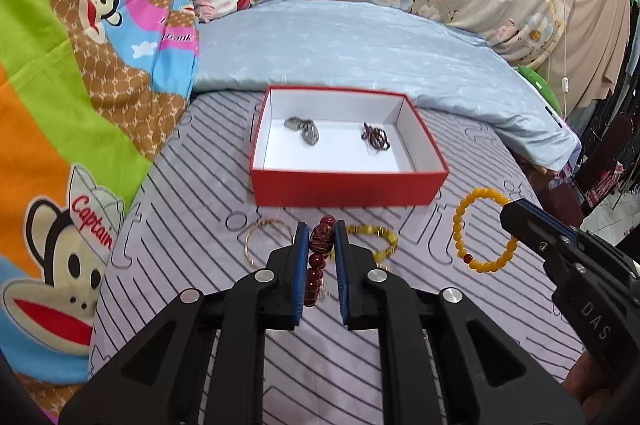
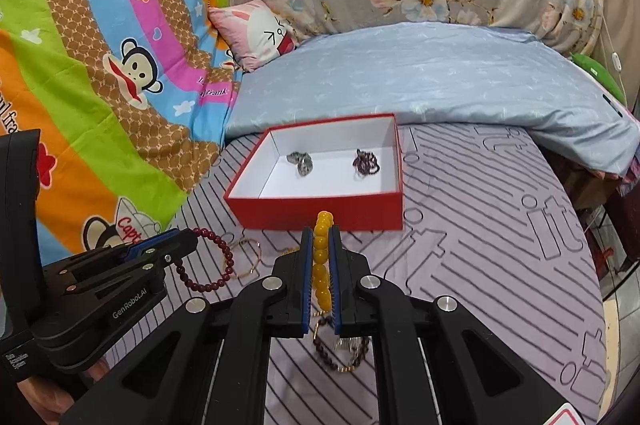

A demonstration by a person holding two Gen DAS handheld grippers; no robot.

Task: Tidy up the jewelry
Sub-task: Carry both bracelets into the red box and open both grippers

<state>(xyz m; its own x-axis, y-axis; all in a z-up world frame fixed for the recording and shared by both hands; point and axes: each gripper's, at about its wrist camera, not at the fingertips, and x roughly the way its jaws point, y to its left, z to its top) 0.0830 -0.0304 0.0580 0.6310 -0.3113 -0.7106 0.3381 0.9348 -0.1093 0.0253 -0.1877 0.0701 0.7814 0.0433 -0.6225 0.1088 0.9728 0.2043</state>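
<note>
Pinching one bracelet each, both claws sit near the front edge of the bed, just short of the red box point(image 1: 348, 185). The left claw point(image 1: 322, 257) is pressed on a dark red bracelet point(image 1: 318, 257), whose loop hangs to the side in the right wrist view. The right claw point(image 2: 321, 265) clamps a yellow bracelet point(image 2: 321, 257) by one arc, so the rest dangles clear. Probably both are bound for the box, which stands mid-bed near the blue quilt point(image 1: 360, 49) and already holds a grey piece point(image 1: 303, 129) and a dark beaded one point(image 1: 375, 136). A thin gold bangle point(image 1: 256, 237) and an amber chip bracelet point(image 1: 380, 237) lie loose before the box; whether they overlap is hard to tell.
</note>
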